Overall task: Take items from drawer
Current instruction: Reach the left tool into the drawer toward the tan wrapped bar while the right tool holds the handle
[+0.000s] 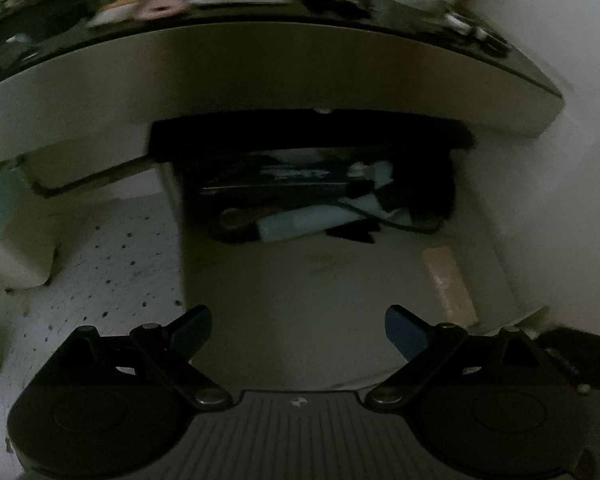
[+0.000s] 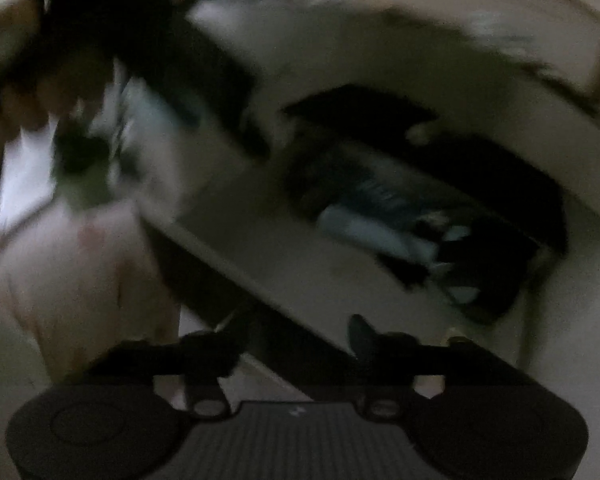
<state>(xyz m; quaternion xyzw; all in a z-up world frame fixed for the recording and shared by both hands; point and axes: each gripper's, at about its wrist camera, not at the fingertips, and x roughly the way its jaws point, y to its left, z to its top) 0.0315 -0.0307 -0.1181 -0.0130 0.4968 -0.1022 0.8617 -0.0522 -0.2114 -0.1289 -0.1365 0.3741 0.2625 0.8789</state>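
**Operator:** Looking down into the open white drawer (image 1: 340, 300) through my left camera, I judge we are between picks: reaching in for the next item. My left gripper (image 1: 298, 334) hangs over the drawer's bare front half, jaws wide apart, nothing between the blue pads (image 1: 404, 336).

**Spotter:** Where are the items?

**Operator:** They sit bunched at the back of the drawer, under the overhanging white desk top (image 1: 260, 76). I see a pale blue tube with a dark cap (image 1: 300, 224) lying on its side, a flat black box with white lettering (image 1: 276, 184) behind it, and a dark cable (image 1: 400, 222) looping to its right. A tan flat strip (image 1: 450, 284) lies alone along the right wall, nearer to me.

**Spotter:** And your right side?

**Operator:** My right view is tilted and smeared. The right gripper (image 2: 296, 344) shows jaws apart with nothing clamped; the drawer's near edge (image 2: 260, 280) runs slantwise just beyond them. The same tube (image 2: 372, 232) shows further in.

**Spotter:** Next move?

**Operator:** I would carry the left gripper forward and down toward the tube, turn the jaws across its narrow width, and close on the body, clear of the cable. I reckon the desk overhang leaves little headroom, so a low approach seems wise.
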